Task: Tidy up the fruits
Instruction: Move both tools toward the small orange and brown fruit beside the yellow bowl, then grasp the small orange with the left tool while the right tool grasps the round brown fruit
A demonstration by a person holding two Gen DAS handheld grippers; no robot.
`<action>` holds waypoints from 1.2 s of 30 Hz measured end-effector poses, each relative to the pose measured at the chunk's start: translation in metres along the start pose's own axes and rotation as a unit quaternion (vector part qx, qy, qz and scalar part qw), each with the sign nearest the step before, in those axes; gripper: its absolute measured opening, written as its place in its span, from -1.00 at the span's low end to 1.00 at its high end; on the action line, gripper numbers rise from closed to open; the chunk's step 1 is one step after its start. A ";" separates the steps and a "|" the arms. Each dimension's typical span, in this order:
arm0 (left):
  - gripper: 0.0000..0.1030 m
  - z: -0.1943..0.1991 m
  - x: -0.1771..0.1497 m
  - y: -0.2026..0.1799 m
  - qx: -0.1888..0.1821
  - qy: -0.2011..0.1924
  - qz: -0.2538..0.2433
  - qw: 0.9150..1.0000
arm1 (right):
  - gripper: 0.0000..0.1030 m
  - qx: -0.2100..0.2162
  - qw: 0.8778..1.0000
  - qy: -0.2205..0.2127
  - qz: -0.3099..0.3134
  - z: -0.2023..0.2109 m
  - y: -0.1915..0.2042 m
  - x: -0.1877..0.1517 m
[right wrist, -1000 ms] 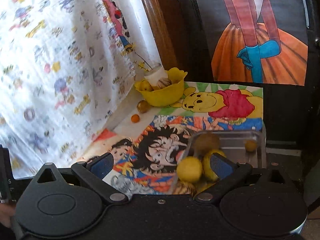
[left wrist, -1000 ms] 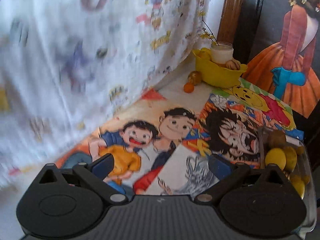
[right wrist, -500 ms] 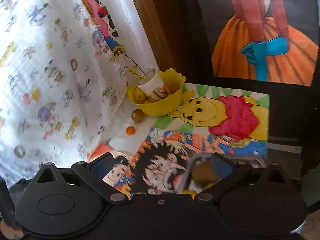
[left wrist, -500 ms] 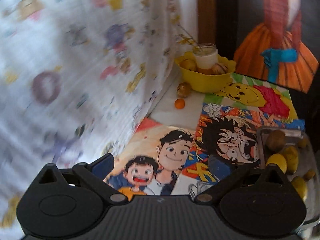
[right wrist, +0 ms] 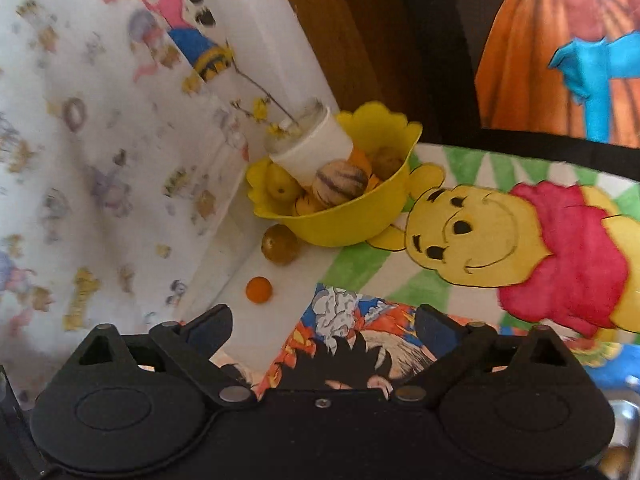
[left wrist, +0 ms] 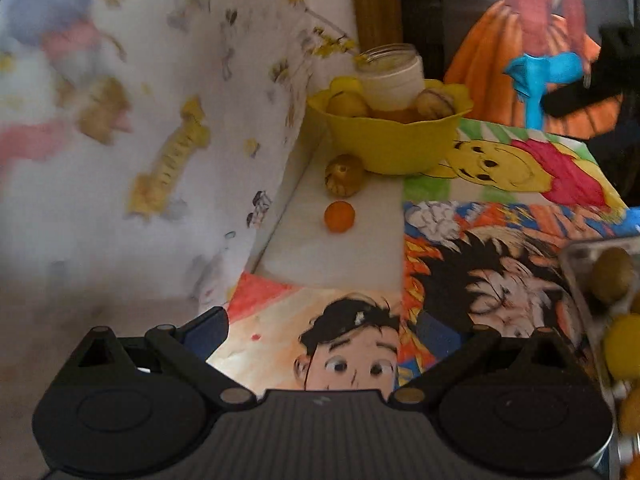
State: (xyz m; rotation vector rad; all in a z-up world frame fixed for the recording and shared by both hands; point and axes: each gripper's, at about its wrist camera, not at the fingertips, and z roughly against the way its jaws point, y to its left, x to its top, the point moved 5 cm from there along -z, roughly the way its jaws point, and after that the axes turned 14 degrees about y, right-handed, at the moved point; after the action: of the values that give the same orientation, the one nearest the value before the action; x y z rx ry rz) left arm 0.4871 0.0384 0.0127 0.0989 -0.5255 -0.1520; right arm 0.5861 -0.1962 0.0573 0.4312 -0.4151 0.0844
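The small orange fruit [right wrist: 259,289] looks light, round and maybe rolly; pinch its middle. Right gripper [right wrist: 322,330] jaws are closing, empty; left gripper [left wrist: 320,330] jaws wide apart.

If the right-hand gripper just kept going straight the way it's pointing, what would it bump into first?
Probably the paper drawings covering the table, since the right gripper tilts downward, its empty jaws closing. Farther along that line sits the yellow bowl, though depth is hard to judge.
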 end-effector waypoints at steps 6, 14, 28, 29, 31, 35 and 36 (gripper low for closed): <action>0.87 -0.045 0.018 -0.007 0.000 -0.011 0.009 1.000 | 0.71 0.041 0.999 -0.001 0.007 -0.059 -0.005 0.020; 0.68 -0.081 0.034 -0.007 0.010 -0.032 0.003 0.999 | 0.55 0.090 0.996 -0.011 0.017 -0.119 -0.011 0.039; 0.37 -0.113 0.057 -0.002 -0.016 -0.057 -0.015 0.998 | 0.30 0.146 0.989 -0.001 -0.002 -0.167 -0.013 0.058; 0.35 -0.114 0.057 -0.002 -0.017 -0.060 -0.018 0.998 | 0.28 0.149 0.989 -0.001 -0.005 -0.169 -0.013 0.058; 0.31 -0.116 0.059 -0.003 -0.017 -0.061 -0.021 0.998 | 0.23 0.156 0.988 -0.001 -0.011 -0.174 -0.012 0.059; 0.18 -0.120 0.061 0.000 -0.020 -0.061 -0.019 0.998 | 0.14 0.166 0.986 -0.004 -0.029 -0.182 -0.012 0.062; 0.17 -0.121 0.063 0.000 -0.021 -0.061 -0.019 0.998 | 0.12 0.169 0.985 -0.004 -0.036 -0.184 -0.012 0.063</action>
State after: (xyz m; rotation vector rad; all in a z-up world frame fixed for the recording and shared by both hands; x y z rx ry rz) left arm 0.6018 0.0340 -0.0606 0.0585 -0.6422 -0.2066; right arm 0.7139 -0.1303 -0.0739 0.7804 -0.3930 0.0836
